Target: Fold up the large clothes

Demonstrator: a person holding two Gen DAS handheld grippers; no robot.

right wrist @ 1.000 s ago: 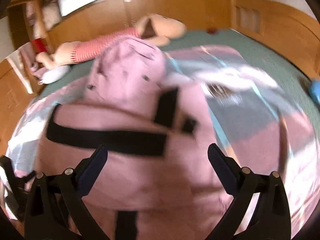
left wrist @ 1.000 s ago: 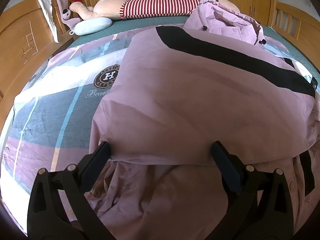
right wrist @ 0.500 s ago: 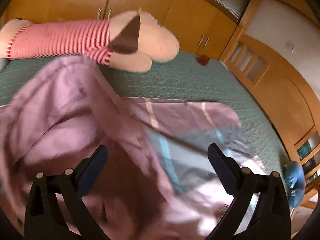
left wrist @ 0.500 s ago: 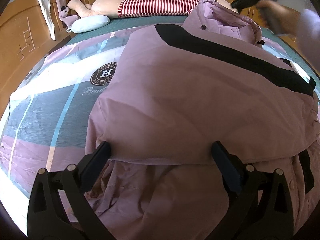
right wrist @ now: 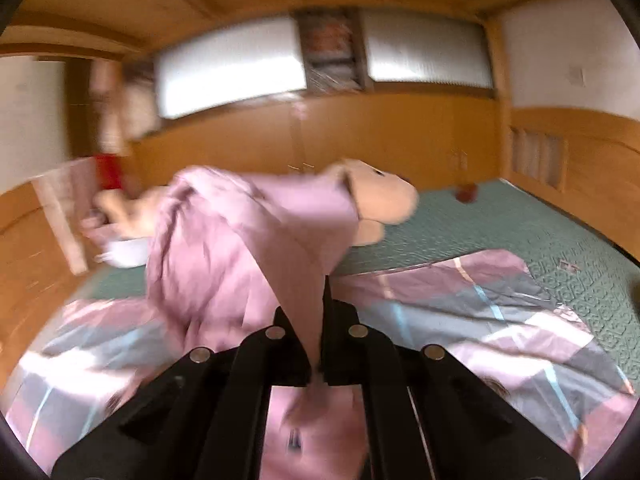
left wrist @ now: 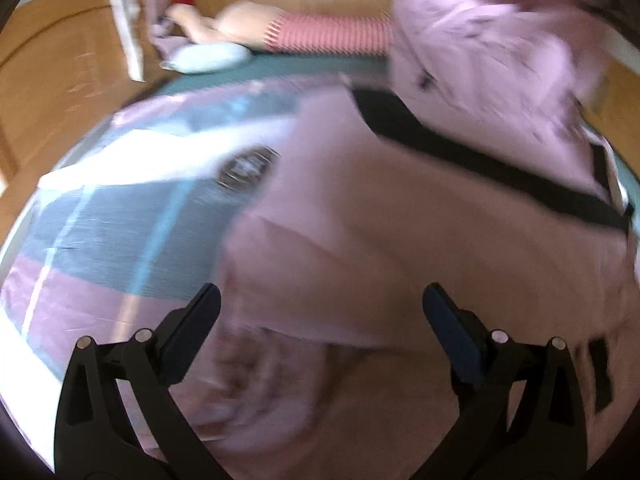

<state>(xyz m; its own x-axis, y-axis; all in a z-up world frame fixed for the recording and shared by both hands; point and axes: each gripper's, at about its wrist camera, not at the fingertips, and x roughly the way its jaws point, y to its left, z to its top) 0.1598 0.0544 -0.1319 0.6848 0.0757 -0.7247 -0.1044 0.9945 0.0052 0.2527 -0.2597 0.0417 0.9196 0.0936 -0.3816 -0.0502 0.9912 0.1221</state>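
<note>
The right gripper (right wrist: 316, 344) has its jaws pinched on the pink jacket (left wrist: 420, 240), lifting its top part off the bed (right wrist: 500, 232). The left gripper (left wrist: 320, 312) hangs over the jacket, jaws wide.

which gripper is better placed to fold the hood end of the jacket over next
Right. The right gripper is shut on the pink jacket, with fabric lifted above the bed. The left gripper is open, holding nothing over the jacket's near edge.
</note>
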